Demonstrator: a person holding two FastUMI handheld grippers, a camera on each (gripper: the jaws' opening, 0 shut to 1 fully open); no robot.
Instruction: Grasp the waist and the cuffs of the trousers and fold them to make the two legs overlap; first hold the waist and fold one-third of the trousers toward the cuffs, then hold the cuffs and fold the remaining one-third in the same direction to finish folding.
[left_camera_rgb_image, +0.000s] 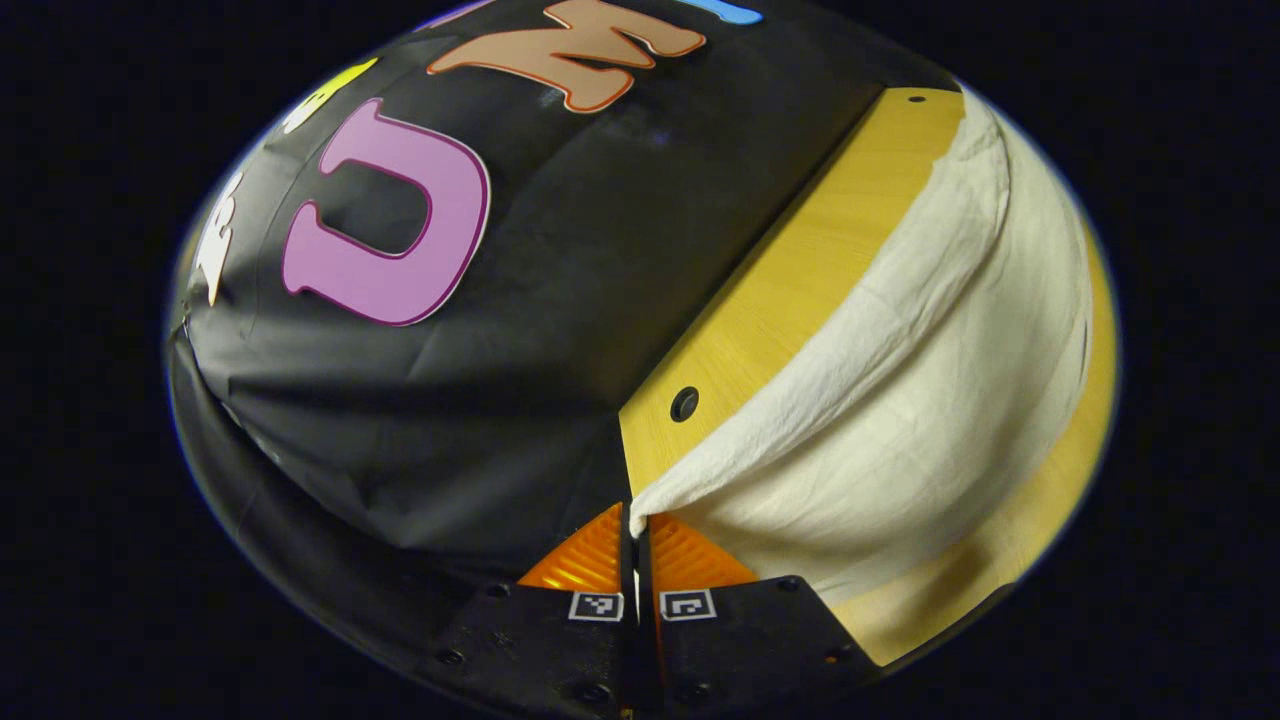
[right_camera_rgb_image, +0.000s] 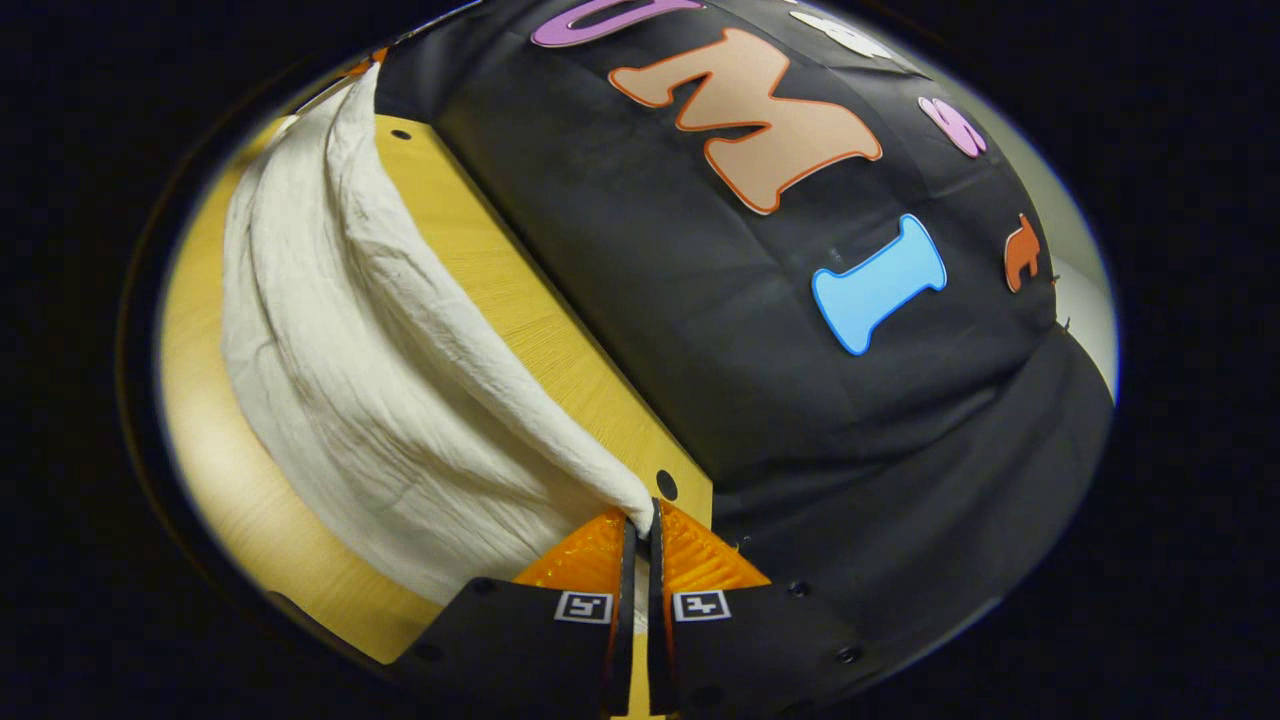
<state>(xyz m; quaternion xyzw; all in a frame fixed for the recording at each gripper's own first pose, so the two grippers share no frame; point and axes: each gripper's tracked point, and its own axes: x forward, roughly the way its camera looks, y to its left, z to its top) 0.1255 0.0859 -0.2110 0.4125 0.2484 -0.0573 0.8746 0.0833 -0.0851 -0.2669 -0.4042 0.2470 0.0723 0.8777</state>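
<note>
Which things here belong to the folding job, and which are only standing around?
Job: trousers, pinched at one end by the left gripper and at the other by the right gripper.
Not the job: wooden table, black booth cloth.

A yellow wood-grain table (left_camera_rgb_image: 790, 290) (right_camera_rgb_image: 520, 310) with small dark holes (left_camera_rgb_image: 685, 404) near its edge carries crumpled cream-white trousers (left_camera_rgb_image: 940, 400) (right_camera_rgb_image: 350, 400), whose cloth lies draped across its top.
</note>
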